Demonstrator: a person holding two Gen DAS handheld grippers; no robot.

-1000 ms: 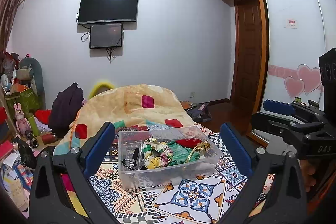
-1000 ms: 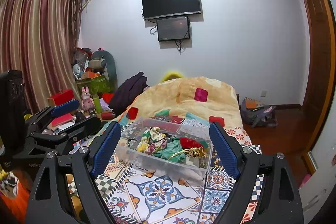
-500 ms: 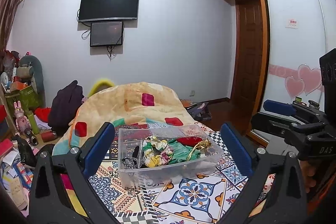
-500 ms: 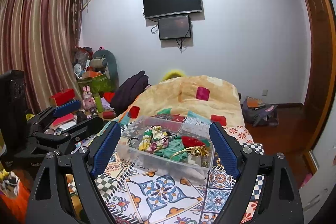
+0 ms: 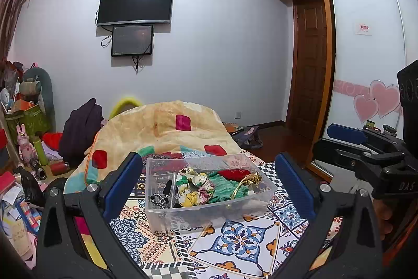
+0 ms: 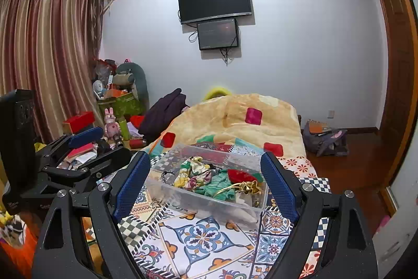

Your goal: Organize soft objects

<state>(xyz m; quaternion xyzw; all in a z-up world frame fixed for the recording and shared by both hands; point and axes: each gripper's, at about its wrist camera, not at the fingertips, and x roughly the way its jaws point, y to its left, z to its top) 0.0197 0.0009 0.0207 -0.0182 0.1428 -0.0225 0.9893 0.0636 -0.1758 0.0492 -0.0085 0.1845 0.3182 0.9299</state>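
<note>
A clear plastic box (image 5: 167, 216) stands on the patterned bed cover (image 5: 243, 237); it also shows in the right wrist view (image 6: 167, 184). Inside lie soft items: a floral scrunchie (image 5: 193, 186), green cloth (image 5: 224, 187), a red pouch (image 5: 235, 174), a gold ribbon bag (image 5: 249, 178) and black hair ties (image 5: 156, 199). My left gripper (image 5: 207, 182) is open and empty, held back from the box. My right gripper (image 6: 205, 182) is open and empty, also short of the box. Each gripper shows at the edge of the other's view.
A yellow quilt (image 5: 167, 127) with red patches is heaped behind the box. Clutter, toys and boxes (image 6: 112, 119) fill the left side by the curtain. A bag (image 6: 324, 137) lies on the wooden floor at right. A wardrobe door (image 5: 365, 69) stands close on the right.
Both views have shifted slightly; the box sits a touch lower and nearer in the frames. Both grippers stay open and empty.
</note>
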